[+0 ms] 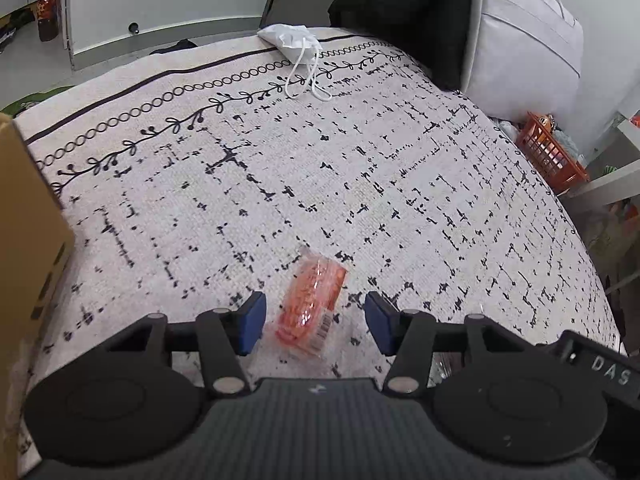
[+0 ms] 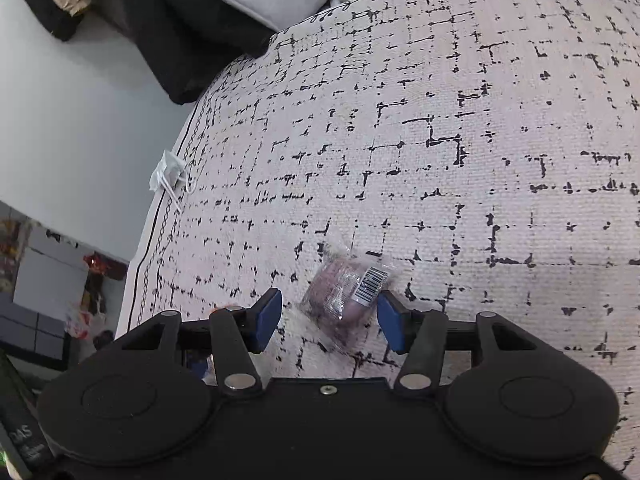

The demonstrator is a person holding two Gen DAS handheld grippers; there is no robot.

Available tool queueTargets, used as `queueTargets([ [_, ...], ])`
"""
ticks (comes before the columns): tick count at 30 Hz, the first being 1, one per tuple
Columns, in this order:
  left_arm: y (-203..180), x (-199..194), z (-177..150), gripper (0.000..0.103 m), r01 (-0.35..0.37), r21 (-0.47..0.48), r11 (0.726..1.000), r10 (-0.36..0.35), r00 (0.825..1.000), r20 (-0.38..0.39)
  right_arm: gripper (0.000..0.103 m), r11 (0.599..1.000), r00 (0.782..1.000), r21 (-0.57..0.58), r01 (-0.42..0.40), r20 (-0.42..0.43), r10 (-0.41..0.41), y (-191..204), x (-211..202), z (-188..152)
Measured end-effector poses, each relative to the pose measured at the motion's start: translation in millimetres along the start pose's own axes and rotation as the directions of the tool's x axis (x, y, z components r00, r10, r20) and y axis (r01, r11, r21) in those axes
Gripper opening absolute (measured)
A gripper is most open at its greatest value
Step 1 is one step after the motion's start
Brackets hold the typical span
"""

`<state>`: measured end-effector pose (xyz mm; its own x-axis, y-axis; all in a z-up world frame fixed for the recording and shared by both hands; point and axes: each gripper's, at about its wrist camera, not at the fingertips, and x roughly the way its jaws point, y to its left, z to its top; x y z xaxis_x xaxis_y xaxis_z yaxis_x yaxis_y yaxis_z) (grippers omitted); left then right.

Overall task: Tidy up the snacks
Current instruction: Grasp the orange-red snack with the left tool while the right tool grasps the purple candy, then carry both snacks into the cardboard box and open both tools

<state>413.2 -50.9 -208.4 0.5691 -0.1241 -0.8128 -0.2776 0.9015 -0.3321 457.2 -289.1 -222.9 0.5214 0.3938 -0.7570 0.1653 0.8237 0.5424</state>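
An orange snack packet (image 1: 310,304) in clear wrap with a barcode lies on the patterned white cloth (image 1: 360,160), between the blue pads of my left gripper (image 1: 316,322), which is open around it without touching. In the right wrist view a purple snack packet (image 2: 346,294) in clear wrap with a barcode lies on the cloth (image 2: 440,160) between the pads of my right gripper (image 2: 328,320), which is open; the right pad is close to the packet's barcode end.
A cardboard box (image 1: 24,280) stands at the left edge. A white drawstring pouch (image 1: 292,38) lies at the cloth's far edge; it also shows in the right wrist view (image 2: 168,172). A grey cushion (image 1: 520,40) and an orange basket (image 1: 548,152) sit at the right.
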Motion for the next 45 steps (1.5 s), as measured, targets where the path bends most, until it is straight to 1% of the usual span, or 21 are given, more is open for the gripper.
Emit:
queueTargets([
  [1,-0.1,2.6,0.7,0.048,-0.005,0.001,1.0,0.005,1.0,0.0,0.053,1.0,1.0,0.004,0.001,0.002,-0.001,-0.4,1.3,0.2],
  [2,0.2,3.5,0.9,0.044,-0.01,-0.001,1.0,0.01,1.0,0.001,0.053,1.0,1.0,0.006,0.002,0.003,-0.002,0.5,2.4,0.2],
  [3,0.5,4.0,1.0,0.036,-0.014,-0.006,1.0,0.014,1.0,0.002,0.051,1.0,1.0,0.005,0.007,0.004,-0.007,0.9,3.8,0.3],
  [4,1.1,3.9,1.1,0.031,-0.018,-0.008,1.0,0.018,1.0,0.001,0.04,1.0,1.0,0.008,0.018,0.004,-0.018,0.4,4.9,0.7],
  [5,1.7,3.4,0.8,0.027,-0.022,-0.011,1.0,0.022,1.0,-0.003,0.03,1.0,1.0,0.017,0.02,-0.002,-0.02,-0.8,4.3,0.0],
  [6,2.2,2.1,0.6,0.026,-0.022,-0.017,1.0,0.022,1.0,-0.005,0.03,1.0,1.0,0.029,0.012,-0.002,-0.012,-1.6,6.0,0.8],
  [11,7.7,-11.8,-6.0,0.025,-0.013,-0.068,0.998,0.013,1.0,-0.005,0.027,0.998,0.999,-0.042,0.04,0.008,-0.04,9.2,-1.2,-4.9],
  [13,11.3,-20.9,-10.3,0.025,-0.004,-0.082,0.997,0.004,1.0,-0.005,0.027,0.998,0.999,-0.05,0.033,0.014,-0.032,12.4,-7.6,-6.3],
  [16,14.0,-38.4,-15.9,0.025,0.007,-0.072,0.997,-0.006,1.0,0.006,0.027,0.998,0.999,-0.062,0.004,0.035,-0.002,18.3,-24.6,-7.1],
  [22,19.6,-78.3,-23.5,0.024,0.025,-0.063,0.998,-0.023,0.999,0.041,0.027,0.995,0.997,-0.095,-0.013,0.077,0.02,28.0,-57.6,-19.1],
  [25,25.3,-99.5,-24.9,0.024,0.054,-0.082,0.995,-0.051,0.998,0.047,0.027,0.994,0.996,-0.113,-0.012,0.086,0.022,29.2,-71.8,-28.8],
  [28,27.4,-122.8,-25.0,0.024,0.054,-0.078,0.996,-0.048,0.996,0.079,0.027,0.992,0.996,-0.126,-0.011,0.083,0.021,29.5,-84.6,-36.2],
  [32,34.1,-155.4,-25.5,0.024,0.076,-0.106,0.991,-0.064,0.991,0.115,0.026,0.993,0.996,-0.117,-0.018,0.082,0.027,35.3,-101.9,-41.9],
  [35,36.5,-179.3,-25.1,0.024,0.086,-0.108,0.99,-0.07,0.987,0.146,0.026,0.988,0.993,-0.149,-0.046,0.101,0.062,49.3,-122.2,-47.0],
  [40,42.5,-217.4,-21.7,0.024,0.105,-0.115,0.988,-0.08,0.976,0.2,0.026,0.98,0.988,-0.187,-0.069,0.122,0.093,68.9,-149.7,-53.3],
  [45,50.1,-249.4,-19.4,0.024,0.099,-0.111,0.989,-0.069,0.967,0.246,0.026,0.975,0.984,-0.201,-0.095,0.128,0.123,82.4,-166.6,-62.2],
])
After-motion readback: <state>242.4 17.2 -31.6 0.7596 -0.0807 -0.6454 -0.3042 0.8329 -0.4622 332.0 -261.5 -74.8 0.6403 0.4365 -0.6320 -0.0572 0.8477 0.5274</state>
